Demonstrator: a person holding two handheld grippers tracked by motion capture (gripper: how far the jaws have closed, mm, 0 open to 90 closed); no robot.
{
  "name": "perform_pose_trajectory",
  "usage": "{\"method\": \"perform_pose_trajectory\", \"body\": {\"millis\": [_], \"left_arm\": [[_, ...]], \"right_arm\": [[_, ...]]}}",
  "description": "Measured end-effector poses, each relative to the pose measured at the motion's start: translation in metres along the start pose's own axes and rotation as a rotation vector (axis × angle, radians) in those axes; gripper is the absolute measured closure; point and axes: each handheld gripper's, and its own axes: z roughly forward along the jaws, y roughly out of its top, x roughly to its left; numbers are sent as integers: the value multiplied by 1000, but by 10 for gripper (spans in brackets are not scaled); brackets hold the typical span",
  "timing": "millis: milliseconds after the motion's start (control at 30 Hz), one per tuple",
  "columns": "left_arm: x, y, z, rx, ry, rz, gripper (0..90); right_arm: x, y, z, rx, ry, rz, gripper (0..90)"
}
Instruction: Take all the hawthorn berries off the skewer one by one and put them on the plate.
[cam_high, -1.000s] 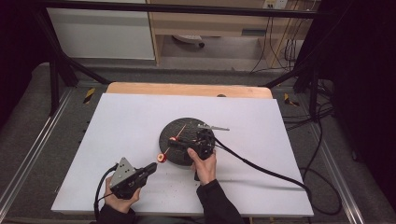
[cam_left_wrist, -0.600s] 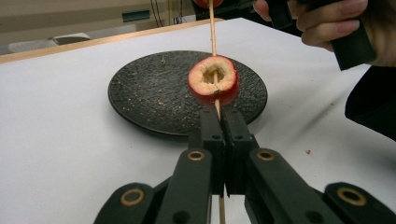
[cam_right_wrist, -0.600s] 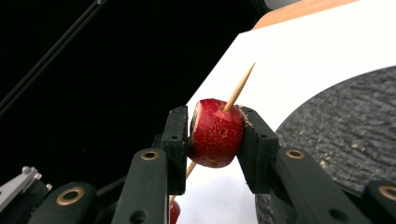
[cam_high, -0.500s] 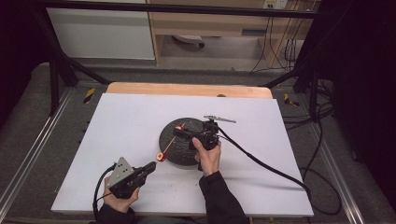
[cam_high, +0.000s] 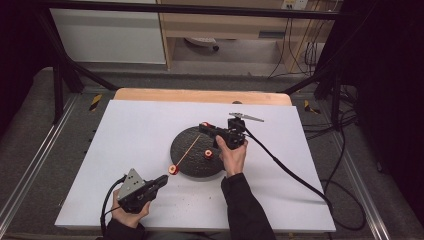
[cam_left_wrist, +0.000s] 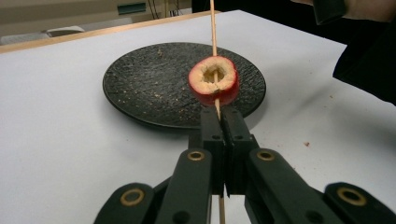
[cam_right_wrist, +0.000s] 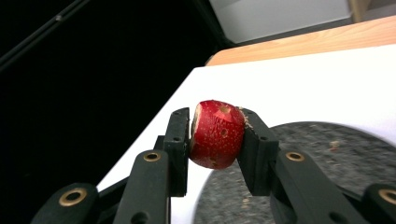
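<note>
Wooden skewer: thin stick running from the near left rim of the plate up and to the right across it. One cored red fruit piece is threaded on it close to its near end, just over the plate's near left edge; in the left gripper view this threaded fruit piece shows its pale hollowed middle with the skewer passing through.

Left gripper: held at the near left of the bench, jaws pressed together on the skewer's near end, just behind the threaded piece.

Loose fruit piece: red, speckled, pinched between the jaws of the right gripper, which sits over the far side of the plate, lifted clear of it.

A further red fruit piece lies on the plate, right of the skewer, near the right hand.

Plate: round, dark, rough-textured, scattered with crumbs, at the centre of the bench.

Bench: white sheet over a wooden top, whose far edge shows bare.
</note>
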Motion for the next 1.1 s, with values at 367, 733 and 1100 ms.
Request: {"method": "perform_pose_trajectory", "body": {"millis": [367, 733, 1100], "left_arm": [[3, -1, 0, 5, 8, -17, 886], [5, -2, 2, 19, 8, -28, 885], [5, -2, 3, 27, 5, -31, 885]], "right_arm": [[-33, -15, -9, 71, -124, -33, 672], [-59, -56, -3, 202, -220, -75, 666], [-53, -56, -12, 200, -216, -125, 545]]}}
